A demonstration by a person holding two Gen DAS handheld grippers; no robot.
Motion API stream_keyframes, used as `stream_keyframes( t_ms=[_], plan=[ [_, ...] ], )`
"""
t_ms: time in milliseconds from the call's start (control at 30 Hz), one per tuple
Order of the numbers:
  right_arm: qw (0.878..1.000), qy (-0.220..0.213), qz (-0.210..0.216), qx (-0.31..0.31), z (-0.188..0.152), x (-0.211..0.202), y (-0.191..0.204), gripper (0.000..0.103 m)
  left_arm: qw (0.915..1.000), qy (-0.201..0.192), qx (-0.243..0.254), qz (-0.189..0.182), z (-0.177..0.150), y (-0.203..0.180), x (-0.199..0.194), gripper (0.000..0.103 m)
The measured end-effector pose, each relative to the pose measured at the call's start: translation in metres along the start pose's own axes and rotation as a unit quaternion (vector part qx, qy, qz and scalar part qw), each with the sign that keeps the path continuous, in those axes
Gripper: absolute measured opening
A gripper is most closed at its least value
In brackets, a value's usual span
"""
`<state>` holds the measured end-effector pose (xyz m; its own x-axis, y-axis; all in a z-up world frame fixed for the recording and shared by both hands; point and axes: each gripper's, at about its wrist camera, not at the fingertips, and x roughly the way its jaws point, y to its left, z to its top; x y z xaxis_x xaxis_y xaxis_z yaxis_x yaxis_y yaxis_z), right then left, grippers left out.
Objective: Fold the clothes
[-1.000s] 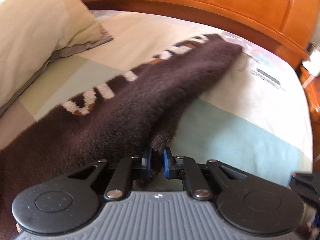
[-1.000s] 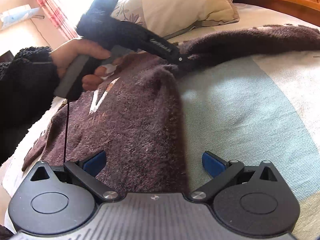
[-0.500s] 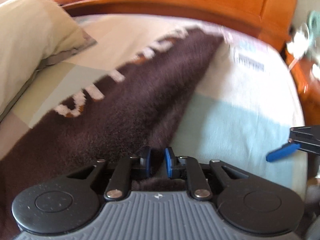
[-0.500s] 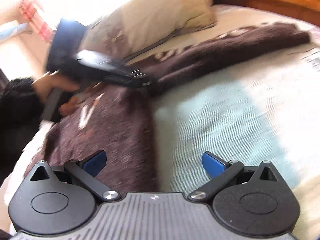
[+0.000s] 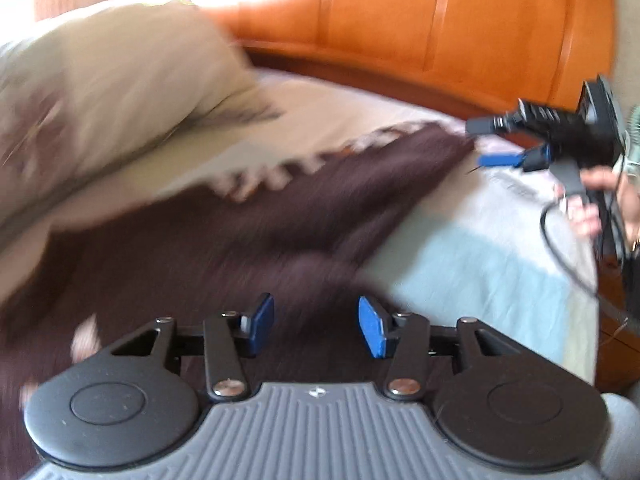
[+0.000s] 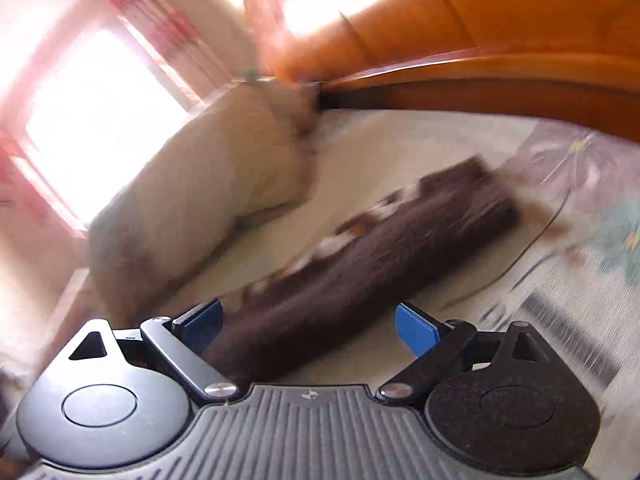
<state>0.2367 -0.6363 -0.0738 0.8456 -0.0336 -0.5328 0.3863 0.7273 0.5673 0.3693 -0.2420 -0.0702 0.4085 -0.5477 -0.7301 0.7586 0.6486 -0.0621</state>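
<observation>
A fuzzy dark brown sweater (image 5: pixel 248 232) lies spread across the bed (image 5: pixel 472 256), its sleeve (image 6: pixel 384 256) stretching toward the far headboard (image 5: pixel 440 28). The left gripper (image 5: pixel 316 322) hovers over it, jaws apart, holding nothing. The right gripper (image 6: pixel 308 326) is wide open and empty near the sleeve.

I am finding nothing readable here. The pale lettering along the dark sweater (image 5: pixel 248 232), ahead of my left jaws, is smearing into blur, and the printed dark bars on the bedsheet (image 6: pixel 560 332), right of my right jaws, are blurring beyond reading too.
</observation>
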Motion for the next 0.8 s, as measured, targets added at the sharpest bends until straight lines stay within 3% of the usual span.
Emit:
stream_keyframes(
  t_ms=[67, 133, 200, 300, 367, 467, 567, 700, 767, 800],
  plan=[
    [0.998, 0.013, -0.046, 0.043, 0.006, 0.018, -0.017, 0.096, 0.9994, 0.004, -0.035, -0.001, -0.019, 0.009, -0.005, 0.047],
    [0.997, -0.011, -0.035, 0.062, 0.006, 0.025, -0.027, 0.096, 0.9986, 0.008, -0.053, -0.001, -0.034, 0.011, -0.009, 0.048],
    [0.997, -0.024, -0.046, 0.053, 0.012, 0.035, -0.029, 0.090, 0.9980, 0.011, -0.063, -0.001, -0.046, 0.011, -0.010, 0.048],
    [0.995, -0.053, -0.060, 0.052, 0.023, 0.050, -0.039, 0.057, 0.9984, 0.010, -0.056, -0.001, -0.054, 0.004, -0.011, 0.054],
    [0.995, -0.054, -0.054, 0.065, 0.031, 0.055, -0.050, 0.023, 0.9988, 0.008, -0.048, -0.003, -0.055, -0.001, -0.013, 0.059],
    [0.995, -0.055, -0.052, 0.070, 0.043, 0.063, -0.059, 0.019, 0.9994, 0.005, -0.034, -0.006, -0.056, -0.008, -0.012, 0.059],
    [0.995, -0.051, -0.074, 0.051, 0.055, 0.066, -0.053, 0.020, 0.9995, 0.003, -0.030, -0.006, -0.058, -0.011, -0.014, 0.059],
    [0.990, -0.063, -0.120, 0.030, 0.059, 0.047, -0.041, 0.039, 0.9993, -0.002, -0.038, -0.003, -0.062, -0.009, -0.020, 0.060],
    [0.991, -0.071, -0.114, -0.003, 0.053, 0.030, -0.026, 0.068, 0.9992, -0.001, -0.039, 0.003, -0.063, -0.008, -0.022, 0.063],
    [0.996, -0.045, -0.077, -0.019, 0.049, 0.032, -0.009, 0.073, 0.9993, 0.001, -0.037, 0.009, -0.064, -0.007, -0.024, 0.066]
  ],
)
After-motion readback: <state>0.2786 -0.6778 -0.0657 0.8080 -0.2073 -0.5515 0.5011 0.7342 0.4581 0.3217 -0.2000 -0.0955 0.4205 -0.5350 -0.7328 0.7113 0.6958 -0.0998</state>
